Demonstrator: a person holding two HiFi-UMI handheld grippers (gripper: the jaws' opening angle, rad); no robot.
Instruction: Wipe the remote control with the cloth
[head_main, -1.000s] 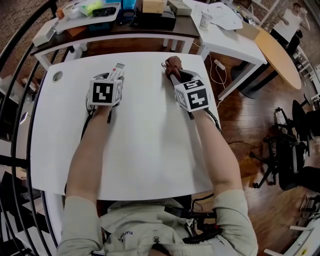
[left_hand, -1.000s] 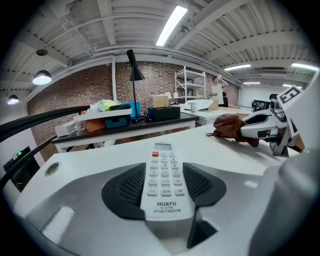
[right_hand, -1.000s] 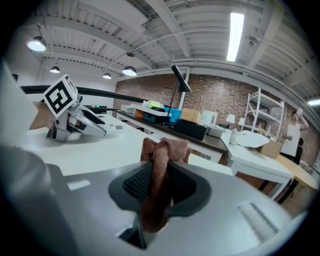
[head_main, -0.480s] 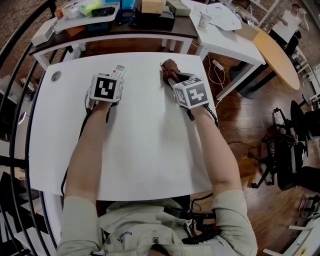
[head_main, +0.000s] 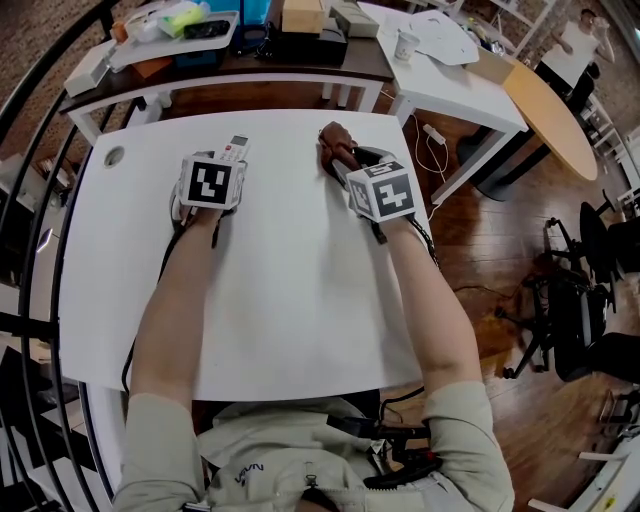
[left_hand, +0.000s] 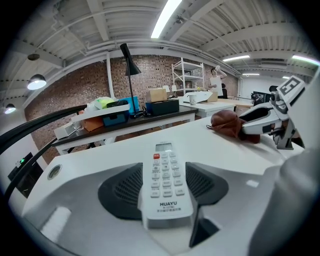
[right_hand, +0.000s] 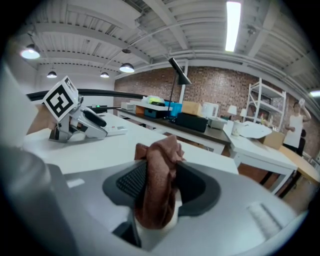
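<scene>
Right now the remote control (left_hand: 166, 182), white with a red button and its keys facing up, lies lengthwise between the jaws of the left gripper (left_hand: 164, 167), its small screen end pointing away toward the far edge of the white table (head_main: 300, 300). Those jaws have just been opening; the ribbed pads stand close along the remote's two long edges, and no firm squeeze shows. Well apart from it to the right, the cloth (right_hand: 157, 185), a reddish-brown bunch, stands upright between the jaws of the right gripper (right_hand: 162, 170). These jaws too have just been opening: the cloth leans against one pad, while dark space shows between it and the other, so it sits loosely between them and is not pinched. Both grippers point at the table's far side, side by side, each with its marker cube on top and a bare forearm (head_main: 175, 320) behind it. A round hole (head_main: 114, 155) sits in the table's far left corner. Beyond stand a dark-topped table (head_main: 290, 55) crowded with boxes, a black desk lamp (left_hand: 127, 55), and a white table (head_main: 450, 85) bearing a paper cup (head_main: 408, 40).
</scene>
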